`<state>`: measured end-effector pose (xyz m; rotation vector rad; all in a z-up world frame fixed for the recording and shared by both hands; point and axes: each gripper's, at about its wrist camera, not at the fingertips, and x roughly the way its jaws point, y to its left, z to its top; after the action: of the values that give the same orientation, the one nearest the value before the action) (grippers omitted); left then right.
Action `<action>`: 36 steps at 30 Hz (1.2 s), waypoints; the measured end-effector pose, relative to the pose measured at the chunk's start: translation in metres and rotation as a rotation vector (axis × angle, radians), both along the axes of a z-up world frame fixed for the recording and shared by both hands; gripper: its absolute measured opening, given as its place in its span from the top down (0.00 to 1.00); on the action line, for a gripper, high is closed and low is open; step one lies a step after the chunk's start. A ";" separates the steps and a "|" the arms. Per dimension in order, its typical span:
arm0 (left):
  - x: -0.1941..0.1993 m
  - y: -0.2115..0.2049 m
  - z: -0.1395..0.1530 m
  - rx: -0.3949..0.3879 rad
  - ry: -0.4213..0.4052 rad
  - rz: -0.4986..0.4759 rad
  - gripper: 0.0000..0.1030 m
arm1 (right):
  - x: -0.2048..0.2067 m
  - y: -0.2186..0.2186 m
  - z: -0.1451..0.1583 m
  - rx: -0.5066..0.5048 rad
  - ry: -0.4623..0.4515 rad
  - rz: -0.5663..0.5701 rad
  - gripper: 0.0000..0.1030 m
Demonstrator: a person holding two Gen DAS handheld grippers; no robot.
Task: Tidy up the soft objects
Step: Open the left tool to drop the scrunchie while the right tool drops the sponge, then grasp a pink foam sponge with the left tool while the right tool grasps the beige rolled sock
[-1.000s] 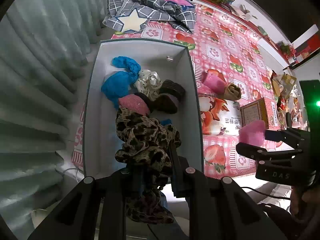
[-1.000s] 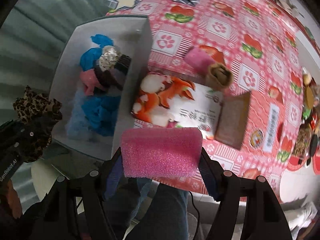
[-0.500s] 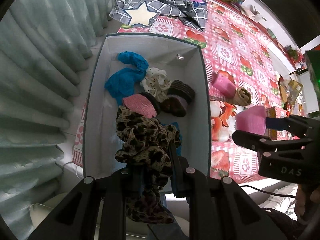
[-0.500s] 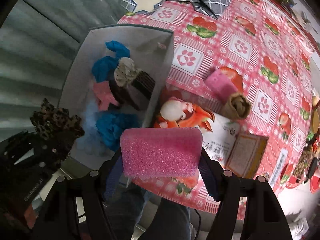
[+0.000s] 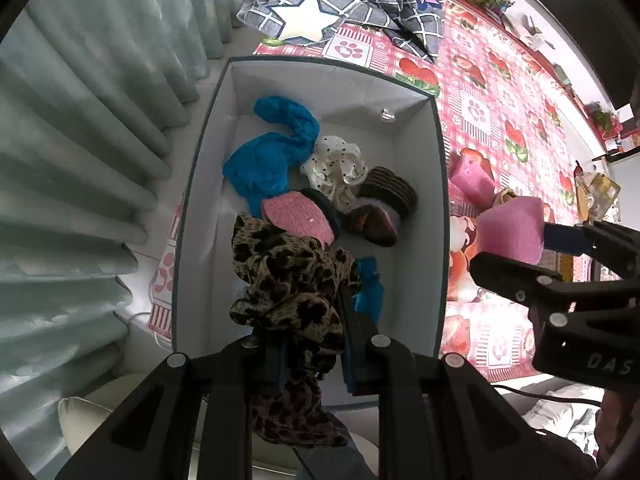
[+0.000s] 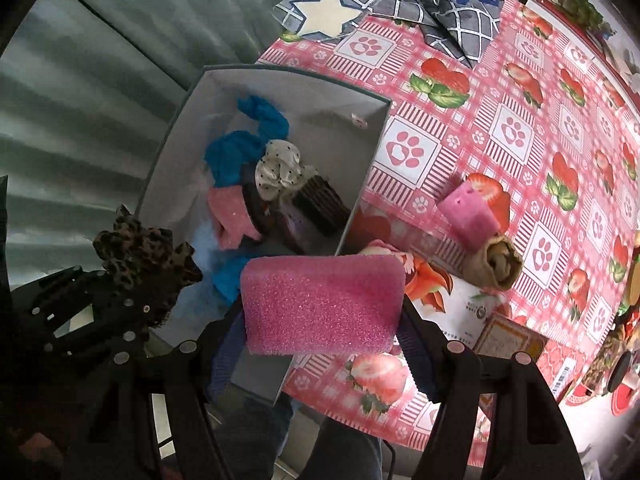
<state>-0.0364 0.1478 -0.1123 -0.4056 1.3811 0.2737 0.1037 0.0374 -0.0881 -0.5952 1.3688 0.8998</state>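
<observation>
My left gripper [image 5: 308, 344] is shut on a leopard-print scarf [image 5: 288, 280] and holds it above the near end of an open white box [image 5: 438, 184]. The box holds blue cloth [image 5: 268, 160], a white dotted scrunchie [image 5: 336, 164], a pink knit piece [image 5: 296, 216] and dark striped socks [image 5: 384, 200]. My right gripper [image 6: 320, 320] is shut on a pink sponge [image 6: 320, 304], held above the box's right wall and the table; the sponge also shows in the left wrist view [image 5: 512, 228]. The scarf shows at the left of the right wrist view [image 6: 140, 252].
A pink roll [image 6: 468, 212] and a tan rolled cloth [image 6: 498, 264] lie on the paw-print tablecloth [image 6: 516, 128] right of the box. A printed tissue pack [image 6: 436, 284] sits beside the box. A grey checked blanket with a star [image 5: 344, 4] lies at the far end. Curtains [image 5: 80, 120] hang on the left.
Both grippers have moved forward over the box with their loads still held. The box and table now sit lower and nearer in both views.
</observation>
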 end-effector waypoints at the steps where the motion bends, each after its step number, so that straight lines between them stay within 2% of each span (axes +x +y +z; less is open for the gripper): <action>1: 0.001 0.000 -0.001 0.000 0.002 0.000 0.79 | 0.000 0.001 0.000 0.000 0.001 -0.001 0.31; 17: 0.005 0.003 -0.003 -0.010 -0.010 0.020 0.78 | 0.000 0.027 0.008 0.042 0.016 0.011 0.31; 19: 0.005 0.003 -0.003 -0.011 -0.012 0.020 0.73 | 0.000 0.030 0.009 0.047 0.023 0.011 0.30; 20: 0.004 0.003 -0.002 -0.011 -0.016 0.021 0.64 | 0.000 0.032 0.009 0.049 0.026 0.014 0.30; 21: 0.004 0.003 -0.001 -0.009 -0.023 0.023 0.49 | 0.000 0.033 0.009 0.051 0.029 0.015 0.30; 22: 0.004 0.003 0.001 -0.001 -0.031 0.026 0.41 | 0.000 0.036 0.010 0.054 0.035 0.020 0.30; 23: 0.004 0.002 0.004 0.011 -0.040 0.032 0.26 | 0.001 0.037 0.011 0.057 0.040 0.020 0.30; 24: 0.004 0.003 0.006 0.015 -0.053 0.037 0.20 | 0.001 0.038 0.012 0.063 0.047 0.020 0.29; 26: 0.004 0.004 0.010 0.005 -0.070 0.047 0.19 | 0.002 0.040 0.014 0.079 0.061 0.014 0.18; 27: 0.004 0.006 0.011 0.000 -0.078 0.057 0.15 | 0.002 0.040 0.015 0.086 0.068 0.010 0.06; 28: 0.004 0.007 0.011 -0.002 -0.086 0.067 0.12 | 0.003 0.040 0.016 0.096 0.080 0.004 0.01; 29: 0.004 0.009 0.012 -0.005 -0.092 0.077 0.04 | 0.004 0.039 0.017 0.107 0.097 -0.004 0.01; 30: 0.004 0.010 0.012 -0.010 -0.090 0.085 0.00 | 0.006 0.038 0.017 0.106 0.117 -0.012 0.01; 33: 0.008 0.011 0.011 -0.032 -0.080 0.090 0.00 | 0.012 0.028 0.018 0.108 0.153 -0.052 0.01; 36: 0.014 0.004 0.018 -0.019 -0.094 0.068 0.00 | 0.023 0.003 0.026 0.114 0.161 -0.113 0.01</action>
<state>-0.0229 0.1518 -0.0947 -0.4762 1.2805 0.2938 0.1266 0.0407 -0.0617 -0.3611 1.4694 0.9427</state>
